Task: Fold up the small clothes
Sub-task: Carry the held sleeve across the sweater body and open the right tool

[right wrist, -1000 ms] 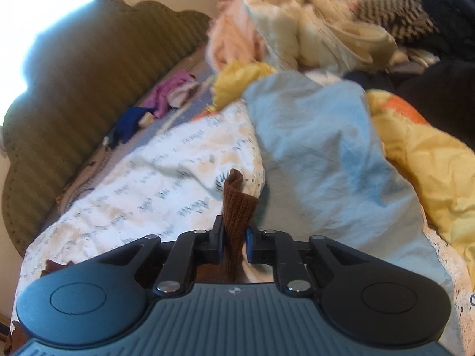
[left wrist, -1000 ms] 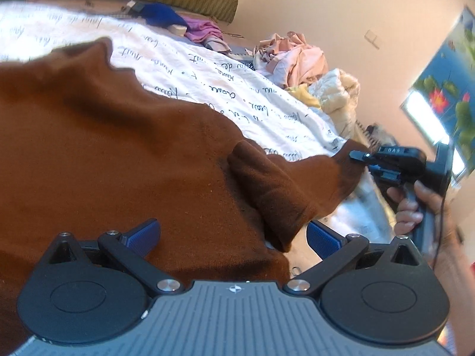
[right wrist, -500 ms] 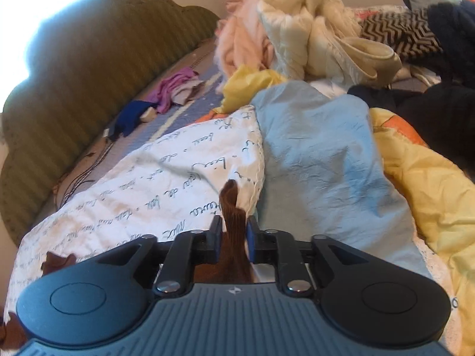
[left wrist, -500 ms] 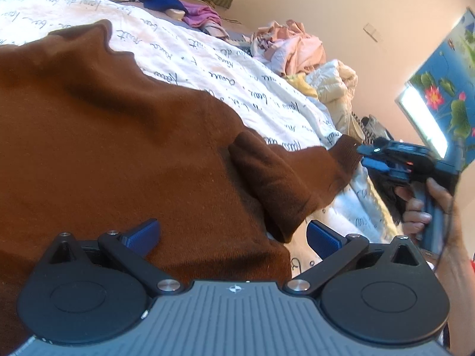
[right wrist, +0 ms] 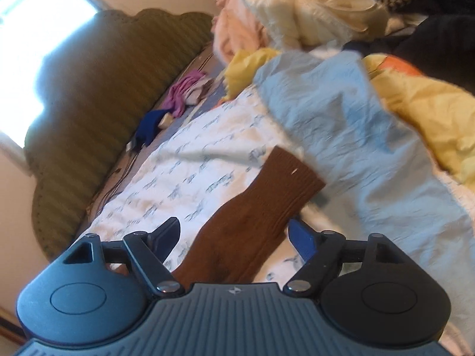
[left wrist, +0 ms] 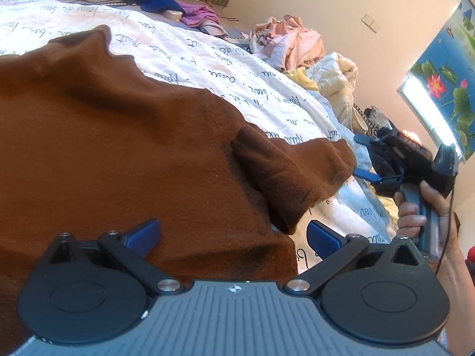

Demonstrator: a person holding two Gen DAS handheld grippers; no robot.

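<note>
Garment: Because it is to be folded flat, the brown garment (left wrist: 124, 136) is spread on the script-printed bed sheet (left wrist: 225, 59), filling the left wrist view from 9 to 3 o'clock.
Sleeve: The sleeve (right wrist: 255, 216) is laid straight out toward 1 o'clock, apparently so it can be folded across the body.
Right gripper: The right gripper (right wrist: 234, 234) is held just over the sleeve, jaws wide, nothing gripped.
Left gripper: The left gripper (left wrist: 233, 234) is poised over the hem, jaws wide.
Left view only: A fold (left wrist: 267, 178) near the armpit and the right gripper's whole body are shown.
Right view only: The headboard (right wrist: 98, 112) and the blue cloth (right wrist: 350, 136) beside the cuff are shown.
</note>
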